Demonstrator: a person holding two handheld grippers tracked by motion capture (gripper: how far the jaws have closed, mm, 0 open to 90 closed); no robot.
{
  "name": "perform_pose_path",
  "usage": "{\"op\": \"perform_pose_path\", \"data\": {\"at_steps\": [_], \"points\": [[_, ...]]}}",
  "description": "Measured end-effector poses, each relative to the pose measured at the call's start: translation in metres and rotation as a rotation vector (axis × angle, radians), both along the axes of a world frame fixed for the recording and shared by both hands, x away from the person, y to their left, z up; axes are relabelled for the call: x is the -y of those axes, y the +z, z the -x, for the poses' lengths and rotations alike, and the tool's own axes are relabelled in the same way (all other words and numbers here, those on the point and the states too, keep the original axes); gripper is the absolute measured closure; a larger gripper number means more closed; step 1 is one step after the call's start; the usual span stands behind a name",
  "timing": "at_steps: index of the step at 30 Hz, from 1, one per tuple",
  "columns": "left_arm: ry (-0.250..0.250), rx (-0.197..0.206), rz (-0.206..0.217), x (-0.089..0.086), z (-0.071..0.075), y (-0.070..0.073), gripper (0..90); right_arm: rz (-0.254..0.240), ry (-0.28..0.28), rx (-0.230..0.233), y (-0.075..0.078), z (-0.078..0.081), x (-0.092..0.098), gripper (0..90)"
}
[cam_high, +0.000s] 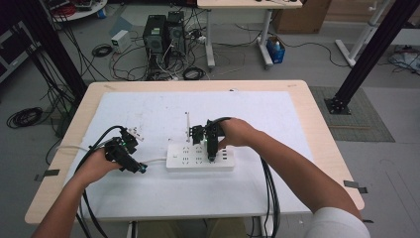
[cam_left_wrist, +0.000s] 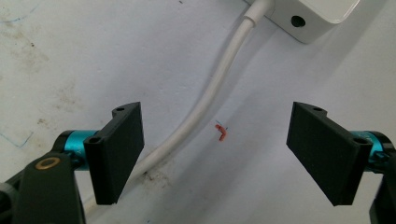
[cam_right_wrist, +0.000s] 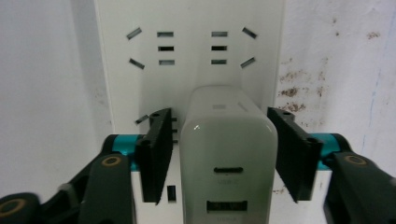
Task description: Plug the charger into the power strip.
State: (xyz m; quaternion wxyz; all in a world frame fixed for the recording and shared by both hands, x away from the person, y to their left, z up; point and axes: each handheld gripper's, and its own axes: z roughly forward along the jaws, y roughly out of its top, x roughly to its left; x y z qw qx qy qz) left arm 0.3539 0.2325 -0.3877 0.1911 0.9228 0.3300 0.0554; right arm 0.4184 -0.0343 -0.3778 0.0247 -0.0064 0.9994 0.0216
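Between the right tongs (cam_right_wrist: 224, 156) stands a white charger (cam_right_wrist: 229, 158) of smooth plastic with a soft sheen. The power strip (cam_right_wrist: 191, 60) beyond those tongs is smooth, matt white plastic. The pads (cam_right_wrist: 156, 154) are matt black plastic, and their mounts are glossy teal metal. Between the left tongs (cam_left_wrist: 217, 154) runs a smooth, rubbery white cable (cam_left_wrist: 205, 102). The counter (cam_high: 297, 91) has a light wood edge, and its white sheet (cam_left_wrist: 70, 56) is matt, scuffed and stained.

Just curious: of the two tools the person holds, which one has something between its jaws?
The right gripper: a white charger on the power strip sits between its jaws. The left gripper is open over bare table.
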Motion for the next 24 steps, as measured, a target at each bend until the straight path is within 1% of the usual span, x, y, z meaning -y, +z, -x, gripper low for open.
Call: {"op": "perform_pose_path", "data": {"at_steps": [1, 3, 5, 6, 7, 9, 10, 11, 12, 13, 14, 15, 17, 18, 19, 20, 22, 23, 24], "points": [[0.004, 0.000, 0.003, 0.000, 0.000, 0.000, 19.2, -0.018, -0.024, -0.008, 0.002, 0.000, 0.001, 33.7], [0.012, 0.005, 0.009, 0.000, 0.001, -0.001, 19.1, -0.051, -0.058, -0.024, 0.006, -0.004, 0.005, 30.1], [0.007, 0.005, 0.006, -0.001, 0.001, 0.000, 19.2, -0.089, -0.107, -0.045, 0.011, -0.009, 0.008, 22.2], [0.007, 0.006, 0.009, -0.001, 0.001, 0.000, 19.1, -0.110, -0.134, -0.070, 0.014, -0.011, 0.010, 22.2], [0.018, 0.009, 0.016, -0.001, 0.001, -0.001, 19.1, -0.137, -0.144, -0.083, 0.017, -0.014, 0.012, 22.1], [0.010, 0.015, 0.013, -0.001, 0.001, 0.000, 19.2, -0.175, -0.197, -0.063, 0.022, -0.017, 0.015, 14.9], [0.018, 0.023, 0.020, -0.001, 0.002, 0.000, 19.2, -0.183, -0.225, -0.058, 0.023, -0.020, 0.016, 13.0], [0.024, 0.027, 0.022, -0.002, 0.002, 0.000, 19.1, -0.193, -0.262, -0.049, 0.025, -0.022, 0.017, 13.0], [0.030, 0.035, 0.024, -0.002, 0.002, 0.001, 19.1, -0.215, -0.281, -0.037, 0.025, -0.023, 0.019, 13.0], [0.037, 0.040, 0.027, -0.003, 0.002, 0.001, 19.1, -0.223, -0.297, -0.056, 0.027, -0.023, 0.020, 12.9], [0.042, 0.046, 0.030, -0.003, 0.002, 0.001, 19.1, -0.244, -0.291, -0.064, 0.028, -0.023, 0.023, 12.9], [0.043, 0.047, 0.031, -0.004, 0.002, 0.002, 19.2, -0.263, -0.298, -0.068, 0.029, -0.023, 0.025, 12.9], [0.046, 0.050, 0.032, -0.005, 0.002, 0.002, 19.2, -0.308, -0.339, -0.079, 0.032, -0.024, 0.030, 13.0], [0.046, 0.050, 0.032, -0.005, 0.002, 0.002, 19.1, -0.308, -0.339, -0.079, 0.032, -0.024, 0.030, 13.0], [0.044, 0.047, 0.032, -0.005, 0.003, 0.003, 19.1, -0.330, -0.351, -0.093, 0.033, -0.025, 0.032, 12.9], [0.046, 0.049, 0.034, -0.005, 0.003, 0.003, 19.1, -0.377, -0.349, -0.118, 0.037, -0.025, 0.036, 12.9], [0.042, 0.051, 0.034, -0.004, 0.004, 0.003, 19.1, -0.402, -0.351, -0.107, 0.041, -0.024, 0.039, 12.9], [0.042, 0.051, 0.034, -0.004, 0.004, 0.003, 19.1, -0.402, -0.351, -0.107, 0.041, -0.024, 0.039, 12.9], [0.039, 0.052, 0.033, -0.004, 0.005, 0.004, 19.1, -0.415, -0.363, -0.113, 0.043, -0.024, 0.041, 12.9]]}}
